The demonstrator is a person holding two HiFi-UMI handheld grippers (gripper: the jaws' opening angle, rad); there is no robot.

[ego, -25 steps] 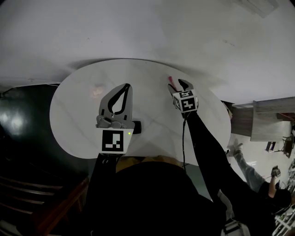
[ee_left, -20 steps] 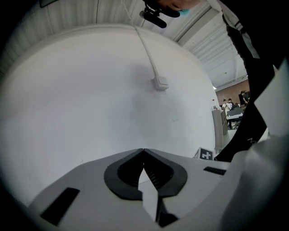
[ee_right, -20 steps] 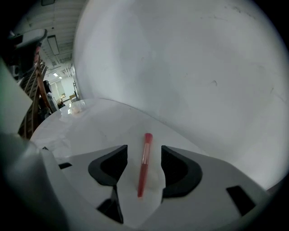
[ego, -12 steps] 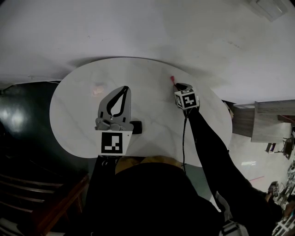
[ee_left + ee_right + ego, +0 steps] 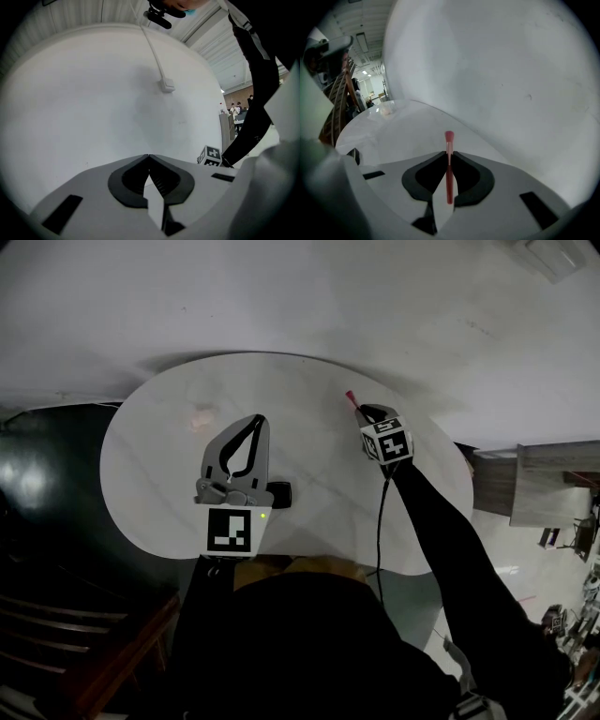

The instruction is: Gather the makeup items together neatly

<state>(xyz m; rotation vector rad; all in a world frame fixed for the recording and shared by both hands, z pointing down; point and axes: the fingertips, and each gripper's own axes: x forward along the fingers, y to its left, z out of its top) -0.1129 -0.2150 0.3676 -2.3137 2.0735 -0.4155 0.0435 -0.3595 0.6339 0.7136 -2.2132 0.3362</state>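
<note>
Right gripper [image 5: 368,412] [image 5: 449,154]: jaws were closing on the pink brush [image 5: 351,399] [image 5: 449,180]; the thin handle was pinched between the tips and the wider pink end stuck out past them.
Left gripper [image 5: 255,418] [image 5: 149,157]: clenched with nothing between the jaws, held over the table's middle.
Pink brush: at the table's far right, in the right gripper's jaws; I could not tell whether it was lifted.
Table [image 5: 159,484] [image 5: 408,126]: white oval top with faint marbling.
Room: pale grey floor [image 5: 281,296] lay beyond the table, with a dark area to the left.
Other things: a small pale pink item [image 5: 200,416] [image 5: 386,110] lay at the far left, well apart from the brush. A small black item [image 5: 279,494] sat just beside the left gripper's body.
In the way: a black cable [image 5: 379,521] ran back from the right gripper along a black sleeve [image 5: 441,549].
</note>
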